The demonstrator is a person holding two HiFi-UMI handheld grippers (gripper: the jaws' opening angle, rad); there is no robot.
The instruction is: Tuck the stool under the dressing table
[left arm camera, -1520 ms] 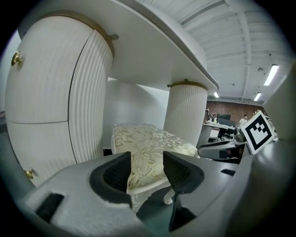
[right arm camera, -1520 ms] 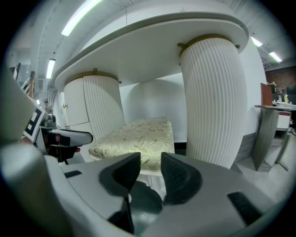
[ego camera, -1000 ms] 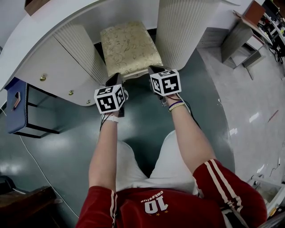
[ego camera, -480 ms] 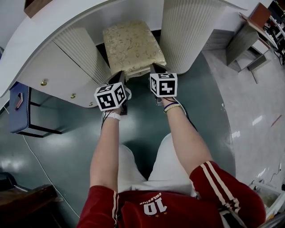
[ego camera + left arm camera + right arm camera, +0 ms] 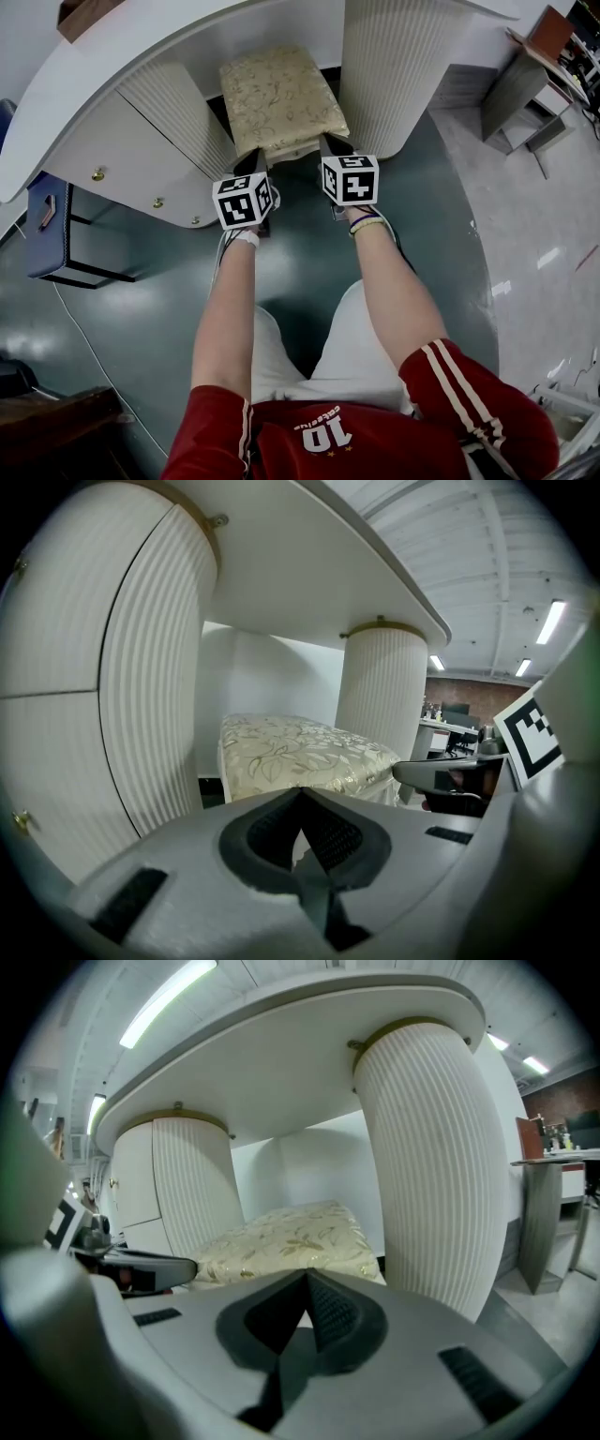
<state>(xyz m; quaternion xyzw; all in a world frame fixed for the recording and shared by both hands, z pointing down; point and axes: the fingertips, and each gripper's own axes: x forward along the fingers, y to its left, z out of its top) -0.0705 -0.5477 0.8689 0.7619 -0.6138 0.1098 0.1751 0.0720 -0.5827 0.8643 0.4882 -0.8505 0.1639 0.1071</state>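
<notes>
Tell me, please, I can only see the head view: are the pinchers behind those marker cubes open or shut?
Observer: The left gripper view shows the left gripper with its jaws together and nothing between them.
Operator: And the other one?
Observer: The right gripper view shows the right gripper shut and empty too, pointing at the cream stool with gold leaf-patterned cushion.
Operator: What's behind the stool?
Observer: A plain white back panel, tucked beneath the top of the curved white dressing table.
</notes>
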